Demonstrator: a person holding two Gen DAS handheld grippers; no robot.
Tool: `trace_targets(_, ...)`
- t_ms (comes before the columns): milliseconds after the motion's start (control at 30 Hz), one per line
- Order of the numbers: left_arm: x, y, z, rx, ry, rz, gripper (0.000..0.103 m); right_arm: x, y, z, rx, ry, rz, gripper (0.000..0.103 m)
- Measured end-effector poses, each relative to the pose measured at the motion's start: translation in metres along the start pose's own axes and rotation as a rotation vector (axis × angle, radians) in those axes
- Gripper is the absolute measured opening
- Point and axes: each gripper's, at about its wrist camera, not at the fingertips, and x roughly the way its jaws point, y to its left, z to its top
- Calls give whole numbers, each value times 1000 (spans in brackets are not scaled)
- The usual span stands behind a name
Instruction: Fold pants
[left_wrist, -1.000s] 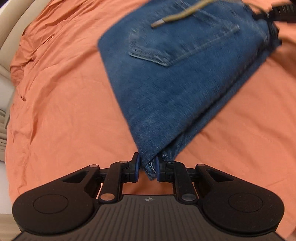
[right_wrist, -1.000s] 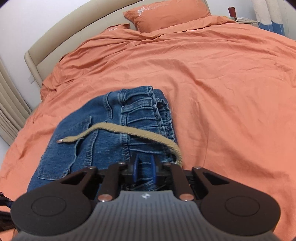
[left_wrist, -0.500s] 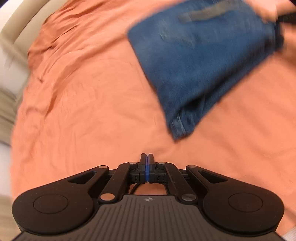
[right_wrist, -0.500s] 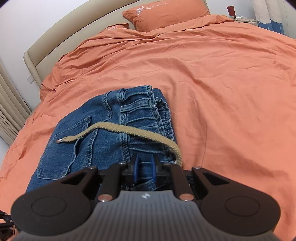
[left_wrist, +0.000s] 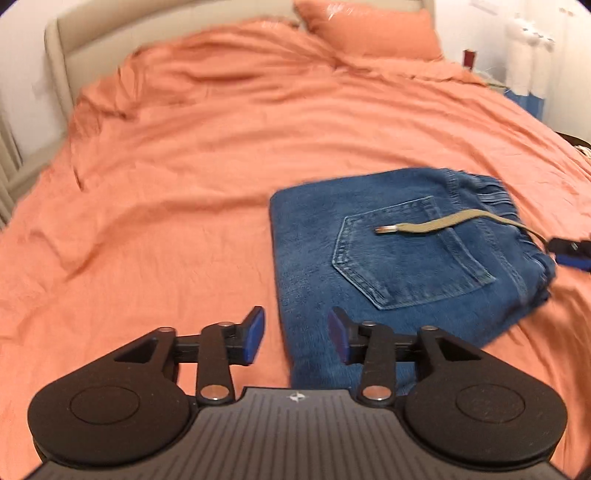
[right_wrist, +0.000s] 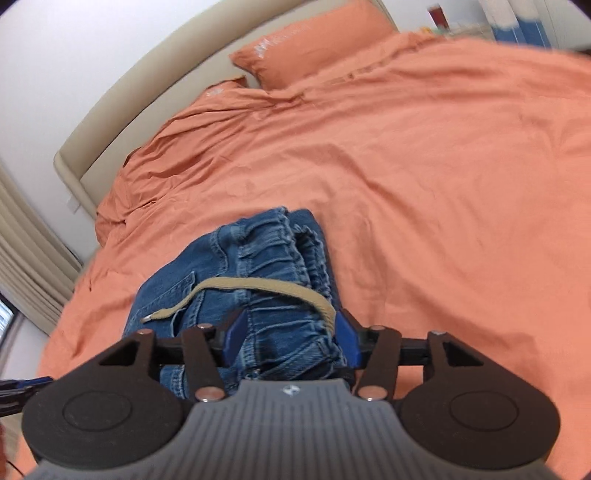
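Step in hand: letting go. The pants (left_wrist: 399, 266) lie folded into a compact blue denim packet on the orange bed (left_wrist: 207, 177), back pocket up, so I judge the fold itself done.
Left tongs (left_wrist: 295, 338): my jaws are opening, with nothing pressed between them. The packet's near corner lies just ahead and under my right-hand finger; the pads do not grip it.
Right tongs (right_wrist: 291, 341): jaws opening too. The gathered waistband sits between my pads, but they stand clear of the cloth on either side, so I am not holding it.
Drawstring (right_wrist: 258, 286): the tan cord trails across the pocket, from beside my right pad out to the far left, metal tip loose on the denim.
Pants' place: directly in front of my right tongs, ahead and to the right of my left ones.
Next move, as I judge it: draw both tongs straight back without snagging the cord or dragging the top layer; perhaps tuck the cord in.
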Motion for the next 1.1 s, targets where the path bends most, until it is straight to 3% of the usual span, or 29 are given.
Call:
trace_targets(200,44,23,8,-148,69,-45,62,34,-5,3,6,102,26,68)
trace_targets(433,79,31,13,-148,129,-87,69,59,-19,12,62,156,83,77)
trace_targets(533,96,43,15,-212,154,-156,69,70,-32,18,129,191,141,77)
trace_targets(767,130,86,5,-475,173,-370,69,95,-46,28,204,243,256,77)
trace_targets(833,133,91,1,-524,162,-406,64,101,-48,30,218,241,290,76)
trace_targets(933,134,93,-2,-565,148,-435,38,104,-52,33,242,239,326,68)
trace_targets(967,134,93,-2,-573,151,-441,35,103,-53,34,251,240,338,63)
trace_targets(1033,132,90,1,-558,146,-422,25,98,-57,36,268,233,354,53)
trace_targets(1100,125,84,4,-516,137,-389,15,93,-62,38,307,215,361,28)
